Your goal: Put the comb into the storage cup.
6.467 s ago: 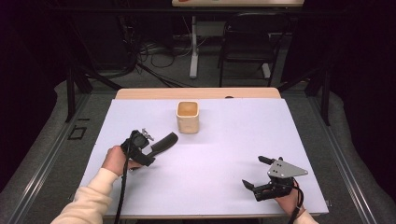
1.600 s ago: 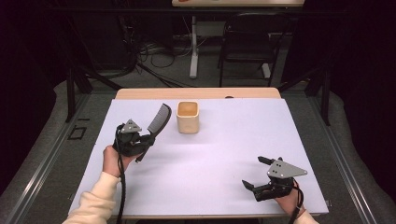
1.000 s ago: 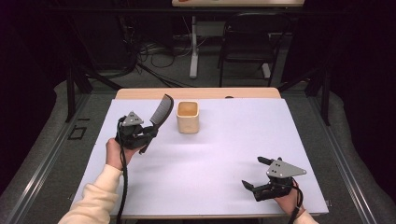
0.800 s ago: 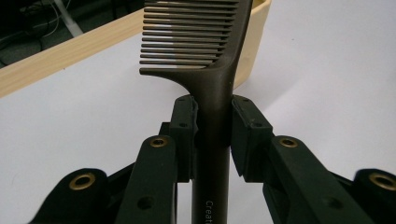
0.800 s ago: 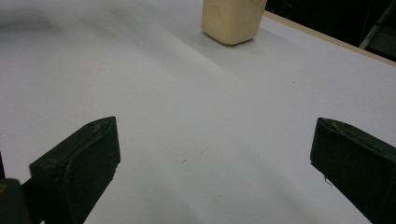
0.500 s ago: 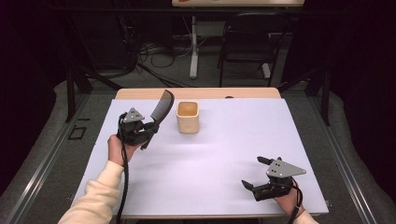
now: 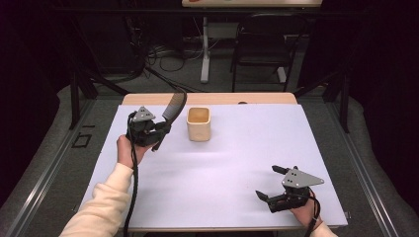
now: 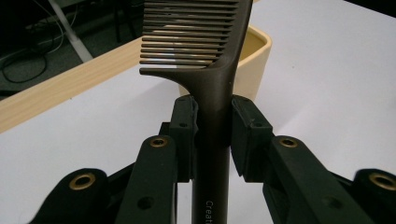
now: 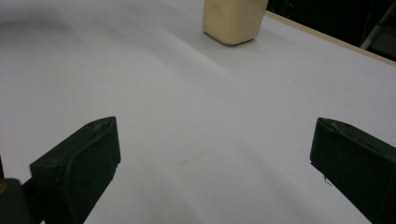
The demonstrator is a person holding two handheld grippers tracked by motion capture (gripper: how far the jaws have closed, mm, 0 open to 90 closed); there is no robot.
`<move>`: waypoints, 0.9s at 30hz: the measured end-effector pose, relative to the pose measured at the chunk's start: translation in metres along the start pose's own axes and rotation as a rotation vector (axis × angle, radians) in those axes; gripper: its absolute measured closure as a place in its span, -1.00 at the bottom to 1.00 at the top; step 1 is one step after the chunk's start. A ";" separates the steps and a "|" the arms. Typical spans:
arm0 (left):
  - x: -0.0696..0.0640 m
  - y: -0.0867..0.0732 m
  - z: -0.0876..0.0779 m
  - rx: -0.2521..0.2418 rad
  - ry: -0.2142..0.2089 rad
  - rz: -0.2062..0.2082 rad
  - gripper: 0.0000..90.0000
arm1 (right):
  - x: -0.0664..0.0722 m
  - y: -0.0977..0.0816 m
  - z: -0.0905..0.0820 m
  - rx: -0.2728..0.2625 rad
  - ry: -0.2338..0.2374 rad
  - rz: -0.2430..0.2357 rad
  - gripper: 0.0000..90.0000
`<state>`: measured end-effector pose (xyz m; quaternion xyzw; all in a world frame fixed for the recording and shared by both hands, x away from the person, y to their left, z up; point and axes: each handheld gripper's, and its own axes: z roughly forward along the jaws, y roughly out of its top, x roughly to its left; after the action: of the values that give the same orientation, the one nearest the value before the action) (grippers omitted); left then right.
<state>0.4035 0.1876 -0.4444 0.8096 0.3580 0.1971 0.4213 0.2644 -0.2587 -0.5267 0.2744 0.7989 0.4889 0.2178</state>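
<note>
The cream cup (image 7: 198, 123) stands upright toward the far edge of the white-covered worktop (image 7: 217, 173), and from the high view its mouth is open and looks bare inside, just a tan bottom showing. Right beside it, on its left, the left hand-held gripper (image 7: 160, 129) is clenched on the handle of a dark comb (image 7: 170, 116), which rises tilted with its toothed end up and leaning toward the cup's rim, held above the worktop.

Over to the left gripper view: both pads (image 8: 184, 135) press against the comb (image 8: 212, 93) handle, one on each side, teeth running out to the left at the top, and the cup's yellow rim (image 8: 259, 51) sits just behind the comb. Pale lettering shows low on the handle here, cut off at the frame's bottom edge; the high view is too far off to catch that.

The right hand-held gripper (image 7: 271, 183) rests near the front right corner of the worktop, well apart from cup and comb, jaws spread wide and grasping nothing. The right gripper view looks between those jaws across bare white surface to the cup (image 9: 233, 21) far off, showing its outer wall but not its inside.
</note>
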 end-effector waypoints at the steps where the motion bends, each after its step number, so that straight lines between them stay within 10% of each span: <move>1: 0.000 0.001 0.001 -0.002 -0.001 0.000 0.61 | 0.000 0.000 0.000 -0.001 -0.001 0.001 -0.97; 27: 0.006 0.022 0.008 -0.041 0.015 -0.007 0.61 | 0.000 0.000 0.001 0.002 0.004 0.001 -0.97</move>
<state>0.4215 0.1791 -0.4306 0.7979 0.3600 0.2089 0.4359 0.2651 -0.2586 -0.5269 0.2742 0.7997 0.4886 0.2157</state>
